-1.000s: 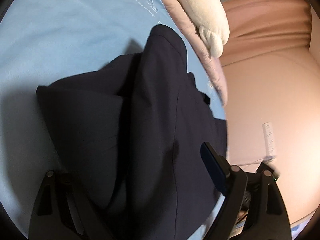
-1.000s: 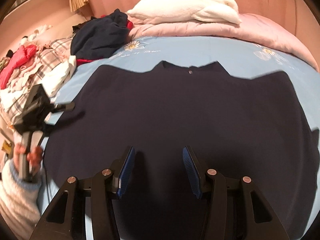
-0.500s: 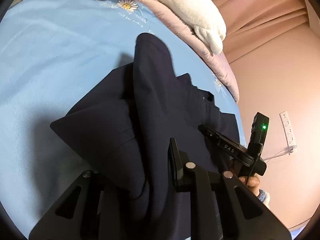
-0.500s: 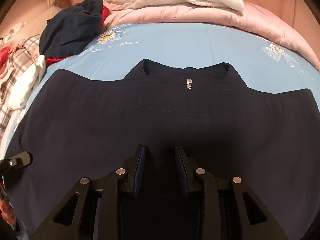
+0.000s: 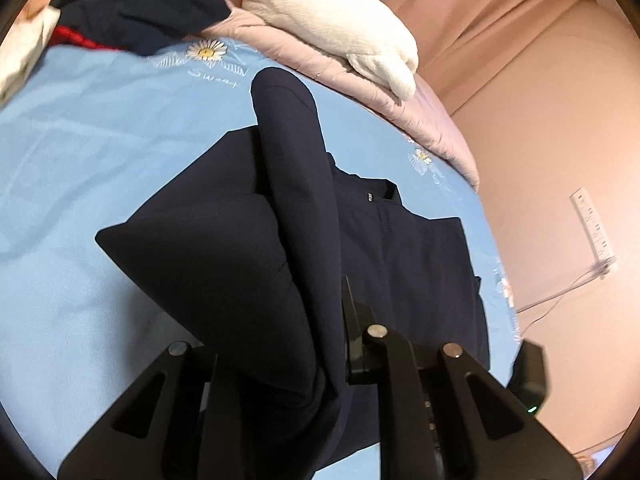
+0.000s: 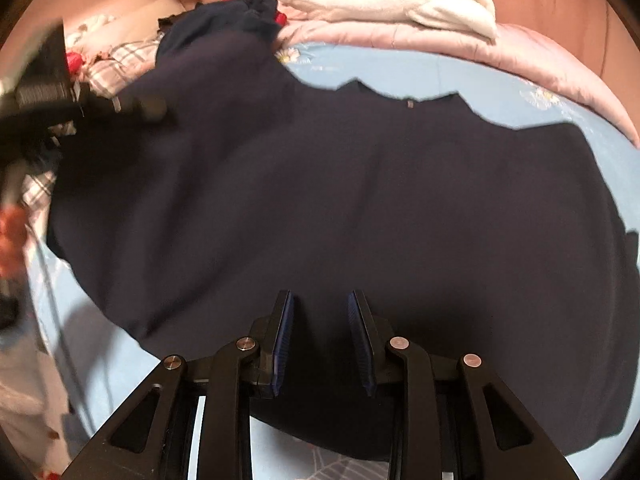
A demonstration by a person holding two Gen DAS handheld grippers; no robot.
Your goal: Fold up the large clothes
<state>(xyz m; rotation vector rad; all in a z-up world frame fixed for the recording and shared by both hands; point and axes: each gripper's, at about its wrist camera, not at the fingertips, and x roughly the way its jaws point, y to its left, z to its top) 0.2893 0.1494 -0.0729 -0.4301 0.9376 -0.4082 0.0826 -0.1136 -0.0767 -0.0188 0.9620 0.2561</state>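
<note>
The dark navy zip-collared garment (image 6: 360,200) lies spread across the light-blue bed sheet (image 5: 100,152), collar toward the pillow edge. The left claw (image 5: 320,360), jaws just closing, is clenched on one side's cloth, raised. The right claw (image 6: 320,336) hovers unclenched, gripping nothing. Folding barely begun

You have one navy garment (image 6: 360,200) spread on one blue sheet (image 5: 80,152). Behind it lie one white pillow (image 5: 332,20) and one pink quilt (image 6: 500,52). One heap of clothes (image 6: 120,60) sits at the left. You hold two grippers: left gripper (image 5: 320,360), right gripper (image 6: 320,340). One power strip (image 5: 594,228) hangs on the wall.
</note>
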